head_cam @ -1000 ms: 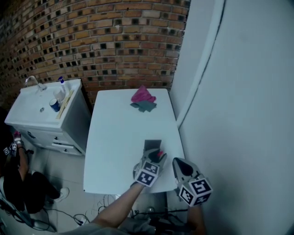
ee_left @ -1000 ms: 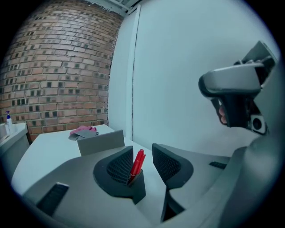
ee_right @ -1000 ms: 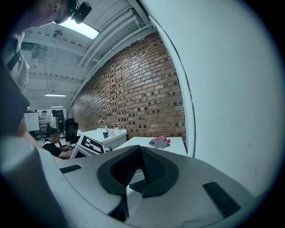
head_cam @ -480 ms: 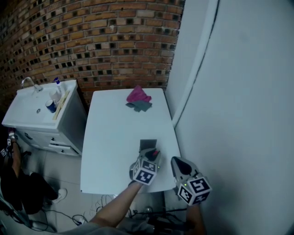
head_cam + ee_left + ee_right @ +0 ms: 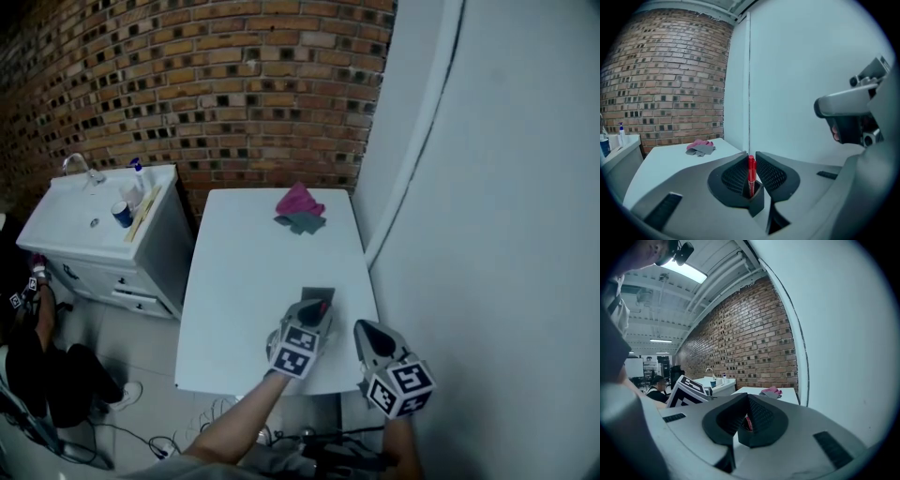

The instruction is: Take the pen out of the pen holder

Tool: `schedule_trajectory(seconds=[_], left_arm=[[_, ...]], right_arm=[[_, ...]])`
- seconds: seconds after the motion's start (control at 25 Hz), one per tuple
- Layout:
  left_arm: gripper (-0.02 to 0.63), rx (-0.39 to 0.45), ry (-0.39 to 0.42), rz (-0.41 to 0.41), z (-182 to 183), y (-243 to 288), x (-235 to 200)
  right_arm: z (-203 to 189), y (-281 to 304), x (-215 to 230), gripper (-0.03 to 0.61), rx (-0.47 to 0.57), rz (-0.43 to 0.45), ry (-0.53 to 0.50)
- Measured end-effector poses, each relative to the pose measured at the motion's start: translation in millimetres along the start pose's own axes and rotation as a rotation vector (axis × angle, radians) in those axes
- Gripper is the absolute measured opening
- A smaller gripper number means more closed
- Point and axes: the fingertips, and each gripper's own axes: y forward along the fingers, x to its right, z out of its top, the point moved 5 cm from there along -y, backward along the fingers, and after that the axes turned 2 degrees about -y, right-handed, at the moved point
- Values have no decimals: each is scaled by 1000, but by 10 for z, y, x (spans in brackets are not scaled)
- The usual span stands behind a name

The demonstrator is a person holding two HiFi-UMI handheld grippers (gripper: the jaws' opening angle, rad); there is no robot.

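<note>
**A:** Pen, where?

**B:** Red pen (image 5: 751, 171) is upright, lower end in the dark pen holder (image 5: 757, 200), at the near end of the white table (image 5: 239, 281). My left gripper (image 5: 312, 309) is closing on it, with the pads on both sides.

**A:** Around it?

**B:** My right gripper (image 5: 366, 330) has its jaws together and empty, just right of the holder, by the white wall (image 5: 487, 234). Pink cloth (image 5: 298, 199) is at the far end.

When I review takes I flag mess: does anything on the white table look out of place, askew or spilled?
Only the pink and grey cloths stand out. They lie crumpled in a loose heap at the far end of the table, near the brick wall, rather than folded or laid flat. Nothing looks spilled or damaged.
</note>
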Motion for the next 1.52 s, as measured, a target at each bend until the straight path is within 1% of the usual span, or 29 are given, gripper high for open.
schedule_trajectory(seconds=[0.48,0.68,0.84,1.0,1.16,1.36,1.52], left_arm=[[54,147,-103,-30,433,-664,-203],[52,207,-160,-46,537,-978,-306],[52,252,-186,-42,602,-1240,-380],[51,301,-212,-57,659,-1494,-454],[48,325,-220,-71,717,-1673,-493],[48,343,-223,-75,751,-1800,-501],[48,347,-226,-85,759,-1844,-492]], right_arm=[[141,42,-252,3,65,34,-5],[207,36,-315,3,89,37,-7],[212,24,-374,3,108,46,-5],[222,14,-468,3,128,54,-7],[289,-16,-538,3,148,63,-11],[320,-3,-581,2,174,96,-23],[378,-24,-639,2,176,91,-18]])
